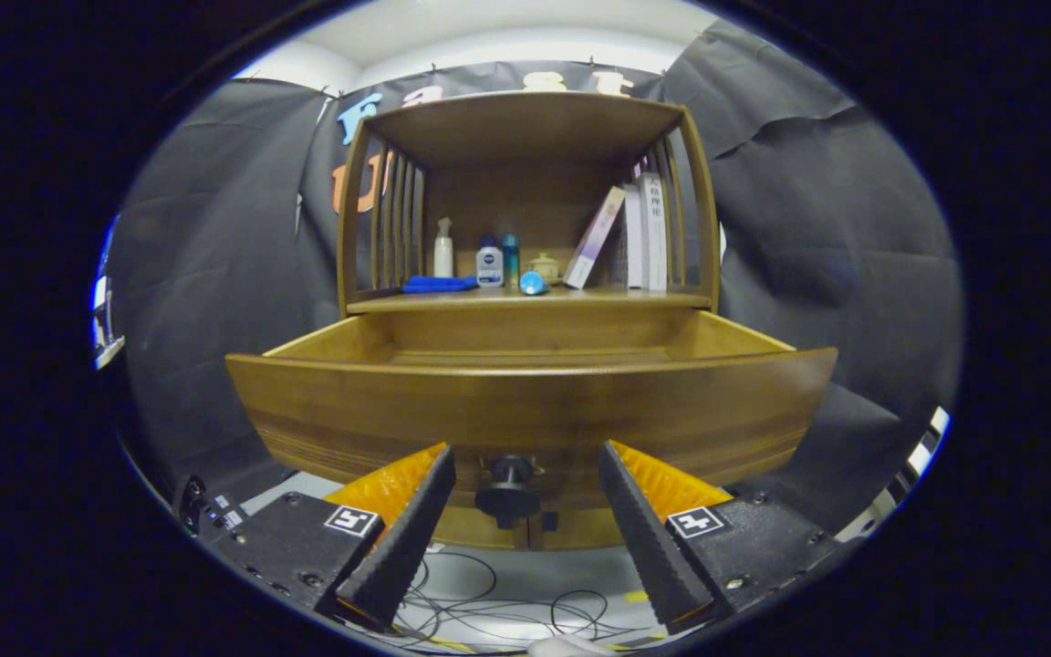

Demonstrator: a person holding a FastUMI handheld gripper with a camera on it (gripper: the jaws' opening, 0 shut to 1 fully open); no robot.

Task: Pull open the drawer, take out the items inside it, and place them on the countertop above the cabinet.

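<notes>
One drawer (525, 411), pulled out, wide axis running left to right, front wall just ahead of my gripper (525, 488). Fingers spread, holding nothing; knob (509, 493) sits between them, untouched. Drawer floor hidden behind the front wall, so contents unknown. Counter (525, 298) lies beyond and above, with open room at its middle among bottles (489, 265) and books (639, 233).

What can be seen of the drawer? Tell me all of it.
The drawer is brown wood with a curved, grained front, paler side walls and a dark round knob low at the middle of the front. It is pulled well out from under the cabinet's countertop. Its inside is mostly hidden behind the front; no item shows in it. The claw is open, its fingers either side of the knob and just short of it, touching nothing.
</notes>
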